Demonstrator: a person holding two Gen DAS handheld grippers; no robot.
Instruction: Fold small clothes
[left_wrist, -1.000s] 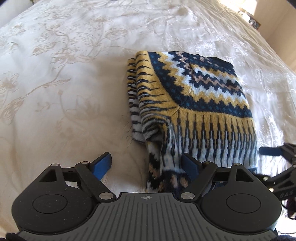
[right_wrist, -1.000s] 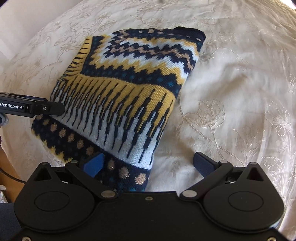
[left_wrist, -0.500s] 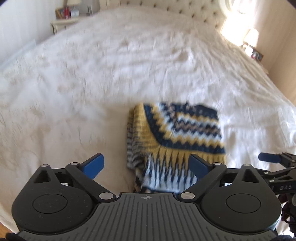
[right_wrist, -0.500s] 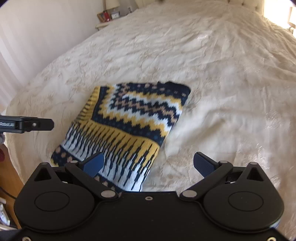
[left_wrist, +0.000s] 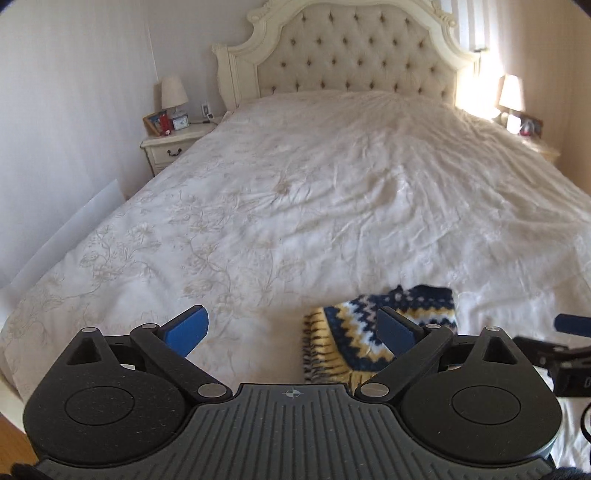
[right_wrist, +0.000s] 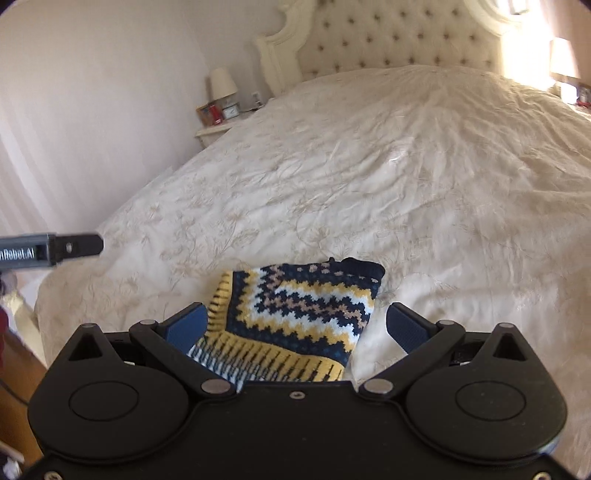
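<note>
A small knitted sweater (right_wrist: 295, 317) in navy, yellow and white lies folded into a compact rectangle near the foot of the bed. In the left wrist view the sweater (left_wrist: 354, 332) sits low and right, partly behind the right finger. My left gripper (left_wrist: 291, 326) is open and raised above the bedspread, nothing between its blue pads. My right gripper (right_wrist: 295, 323) is open too, lifted clear over the sweater, holding nothing. The right gripper's finger (left_wrist: 572, 323) shows at the left view's right edge.
A cream embroidered bedspread (left_wrist: 332, 192) covers the wide bed up to a tufted headboard (left_wrist: 354, 59). A nightstand (left_wrist: 173, 142) with a lamp stands at the left, another lamp (left_wrist: 511, 92) at the right. Wooden floor (right_wrist: 14, 373) shows past the bed's foot.
Both grippers have lifted away from the sweater and tipped upward, so the whole bed and headboard have come into view. The sweater stays folded on the bed.
</note>
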